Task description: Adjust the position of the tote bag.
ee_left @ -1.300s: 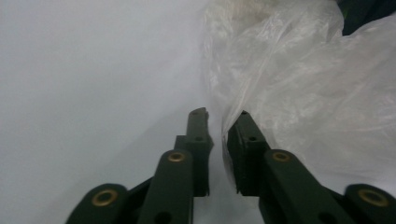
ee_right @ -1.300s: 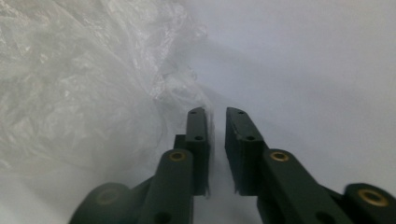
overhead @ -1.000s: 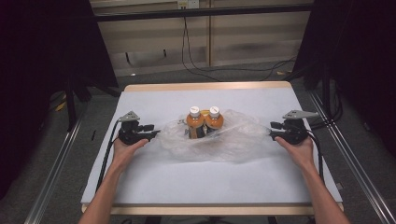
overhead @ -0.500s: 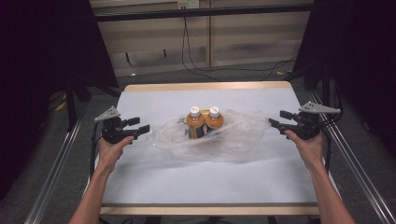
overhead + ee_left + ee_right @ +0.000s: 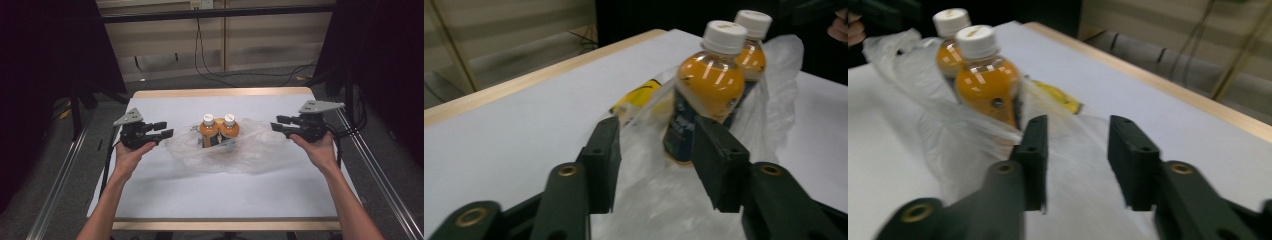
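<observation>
Two orange-drink bottles with white caps [image 5: 208, 131] [image 5: 229, 129] stand side by side inside a crumpled clear plastic bag [image 5: 250, 150] in the middle of the white table [image 5: 220, 190]. My left gripper [image 5: 165, 129] is held open just off the bag's left end, jaws pointing at it. My right gripper [image 5: 276, 123] is open at the bag's right end. In the left gripper view the open jaws [image 5: 655, 132] frame bag film and the nearer bottle [image 5: 709, 90]. In the right gripper view the jaws [image 5: 1077, 125] hover over the bag [image 5: 948, 145] beside a bottle [image 5: 985, 80].
A yellow packet [image 5: 639, 95] lies in the bag behind the bottles, also in the right gripper view as a yellow packet [image 5: 1058, 97]. The table's wooden far edge [image 5: 220, 93] and metal rails [image 5: 380, 175] border the work area. Cables trail on the floor beyond.
Both grippers swung outward and up from the bag's ends, then came back inward toward it. Bag and bottles have not moved.
</observation>
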A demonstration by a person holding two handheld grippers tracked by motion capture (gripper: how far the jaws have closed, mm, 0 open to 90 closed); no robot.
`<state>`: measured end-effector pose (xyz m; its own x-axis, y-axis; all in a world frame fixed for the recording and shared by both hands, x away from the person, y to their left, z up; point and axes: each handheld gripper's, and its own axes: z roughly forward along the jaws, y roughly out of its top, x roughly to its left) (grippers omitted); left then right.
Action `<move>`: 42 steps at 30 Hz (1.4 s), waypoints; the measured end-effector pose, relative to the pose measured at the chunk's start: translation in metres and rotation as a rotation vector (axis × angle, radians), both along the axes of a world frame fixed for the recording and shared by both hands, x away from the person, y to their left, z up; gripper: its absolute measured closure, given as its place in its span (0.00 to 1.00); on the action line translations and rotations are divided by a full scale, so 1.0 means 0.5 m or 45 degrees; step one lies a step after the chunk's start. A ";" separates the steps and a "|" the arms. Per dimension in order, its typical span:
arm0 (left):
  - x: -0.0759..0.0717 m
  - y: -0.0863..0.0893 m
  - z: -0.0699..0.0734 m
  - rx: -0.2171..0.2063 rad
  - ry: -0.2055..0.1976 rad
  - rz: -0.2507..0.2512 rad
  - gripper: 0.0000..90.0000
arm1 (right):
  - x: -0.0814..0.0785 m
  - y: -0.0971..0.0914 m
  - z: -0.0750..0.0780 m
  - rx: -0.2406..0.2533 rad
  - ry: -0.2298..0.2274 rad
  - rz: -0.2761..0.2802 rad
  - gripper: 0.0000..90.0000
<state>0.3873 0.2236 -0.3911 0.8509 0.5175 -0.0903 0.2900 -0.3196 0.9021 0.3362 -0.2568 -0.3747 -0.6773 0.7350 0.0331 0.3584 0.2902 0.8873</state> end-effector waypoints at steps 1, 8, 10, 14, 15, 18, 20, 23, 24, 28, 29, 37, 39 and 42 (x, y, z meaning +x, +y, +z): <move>0.000 -0.014 0.003 0.025 -0.006 -0.022 0.64 | 0.007 0.017 0.000 -0.023 0.015 0.033 0.77; 0.019 -0.092 -0.002 0.202 0.028 -0.121 0.76 | 0.058 0.108 -0.013 -0.153 0.101 0.172 0.96; 0.026 -0.104 -0.009 0.253 0.037 -0.129 0.76 | 0.071 0.123 -0.020 -0.176 0.127 0.191 0.98; 0.040 -0.127 -0.030 0.315 0.074 -0.151 0.81 | 0.094 0.155 -0.044 -0.239 0.192 0.241 1.00; 0.042 -0.131 -0.035 0.328 0.074 -0.150 0.81 | 0.094 0.155 -0.044 -0.239 0.192 0.241 1.00; 0.048 -0.141 -0.053 0.340 0.105 -0.173 0.84 | 0.097 0.171 -0.059 -0.281 0.238 0.269 1.00; 0.051 -0.150 -0.065 0.387 0.113 -0.183 0.84 | 0.102 0.179 -0.073 -0.326 0.271 0.286 1.00; 0.051 -0.165 -0.082 0.436 0.134 -0.195 0.85 | 0.108 0.184 -0.089 -0.351 0.300 0.279 1.00; 0.052 -0.169 -0.087 0.436 0.144 -0.209 0.85 | 0.113 0.189 -0.100 -0.381 0.318 0.278 1.00; 0.055 -0.182 -0.109 0.519 0.174 -0.223 0.85 | 0.118 0.192 -0.117 -0.407 0.355 0.296 1.00; 0.055 -0.182 -0.114 0.532 0.185 -0.226 0.85 | 0.119 0.192 -0.122 -0.407 0.365 0.300 1.00; 0.056 -0.175 -0.136 0.608 0.182 -0.229 0.89 | 0.119 0.206 -0.165 -0.507 0.438 0.301 1.00; 0.055 -0.172 -0.140 0.594 0.204 -0.216 0.89 | 0.121 0.204 -0.168 -0.535 0.433 0.298 1.00; 0.055 -0.169 -0.147 0.630 0.197 -0.201 0.90 | 0.123 0.202 -0.175 -0.604 0.443 0.279 1.00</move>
